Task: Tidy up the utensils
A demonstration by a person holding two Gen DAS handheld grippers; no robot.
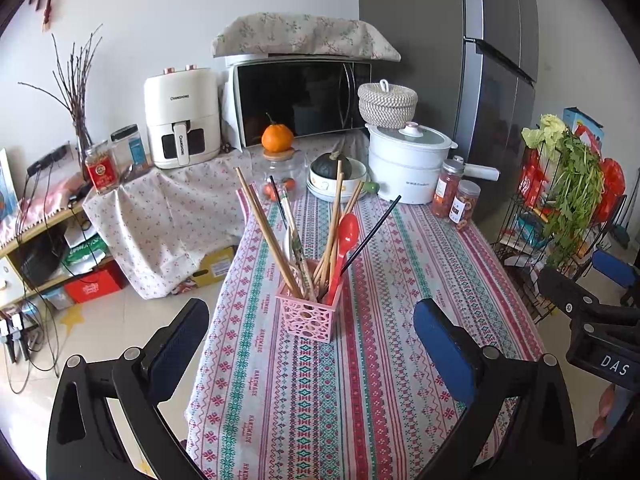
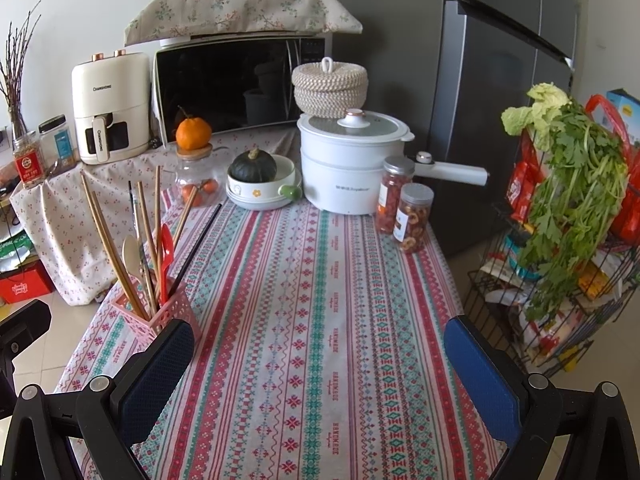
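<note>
A pink lattice utensil holder (image 1: 310,316) stands on the patterned tablecloth (image 1: 384,360). It holds several wooden chopsticks (image 1: 264,228), black chopsticks (image 1: 370,236), a red spoon (image 1: 345,236) and a pale spoon. My left gripper (image 1: 312,344) is open and empty, just in front of the holder. In the right wrist view the holder (image 2: 160,314) is at the left, beside my left finger pad. My right gripper (image 2: 320,364) is open and empty over the bare cloth (image 2: 320,320).
At the table's far end stand a white electric pot (image 2: 348,168), two snack jars (image 2: 412,216), a bowl with a dark squash (image 2: 256,176) and a glass jar topped by an orange (image 2: 194,160). A wire rack with greens (image 2: 568,208) stands to the right. Behind are a microwave (image 2: 240,84) and an air fryer (image 2: 110,108).
</note>
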